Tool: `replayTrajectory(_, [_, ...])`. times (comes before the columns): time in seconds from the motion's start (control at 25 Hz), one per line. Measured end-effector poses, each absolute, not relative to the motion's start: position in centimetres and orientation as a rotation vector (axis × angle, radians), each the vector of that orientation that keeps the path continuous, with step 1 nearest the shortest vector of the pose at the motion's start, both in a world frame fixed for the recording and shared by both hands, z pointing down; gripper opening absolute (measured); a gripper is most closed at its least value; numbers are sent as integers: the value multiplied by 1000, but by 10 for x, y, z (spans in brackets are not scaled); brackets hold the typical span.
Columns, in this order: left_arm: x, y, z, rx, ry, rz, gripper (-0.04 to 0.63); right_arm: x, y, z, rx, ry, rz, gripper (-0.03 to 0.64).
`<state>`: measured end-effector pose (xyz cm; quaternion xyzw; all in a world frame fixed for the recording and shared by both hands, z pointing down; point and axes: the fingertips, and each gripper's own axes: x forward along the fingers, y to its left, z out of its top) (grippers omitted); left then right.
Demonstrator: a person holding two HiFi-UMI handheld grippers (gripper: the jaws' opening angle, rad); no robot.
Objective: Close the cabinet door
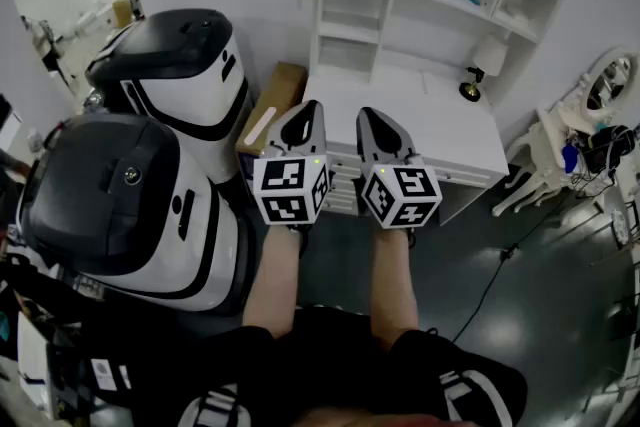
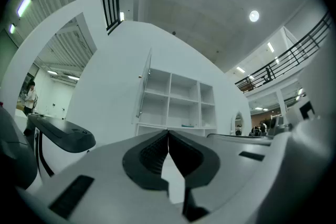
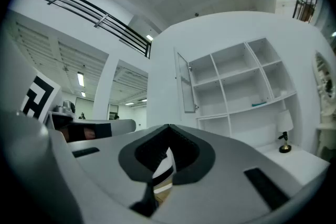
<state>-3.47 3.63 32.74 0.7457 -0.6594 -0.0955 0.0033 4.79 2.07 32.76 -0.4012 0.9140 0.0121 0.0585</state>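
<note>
My left gripper (image 2: 168,132) has its jaws pressed together with nothing between them. My right gripper (image 3: 169,126) also shows its tips meeting, empty. I hold both side by side, pointing nearly level.

Ahead of and above both sets of jaw tips, well apart from them, stands the white shelf cabinet (image 3: 236,86). Its door (image 3: 185,83) hangs swung open at the cabinet's left edge: up and slightly left of my left jaws, up and just right of my right jaws.

A small desk lamp (image 3: 284,131) stands on the white desk (image 1: 420,130) below the shelves, off to the right of my right jaws. White-and-black machines (image 1: 185,80) sit left of my left gripper.
</note>
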Motion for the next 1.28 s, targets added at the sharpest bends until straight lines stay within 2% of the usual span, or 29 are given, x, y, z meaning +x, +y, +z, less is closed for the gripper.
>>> replayTrajectory(0.68, [-55,10,300,2271,-2188,-371,12,36,-24,307,-1076,2770,-2,17])
replayTrajectory(0.88, [-62,-17,283,2309,-2344,-196,12,22,-52,298,-1063,2791,36,17])
replayTrajectory(1.28, [-104,-86,231,2432,-2350,-225,12,-30,-114,256,-1001,2778,179,17])
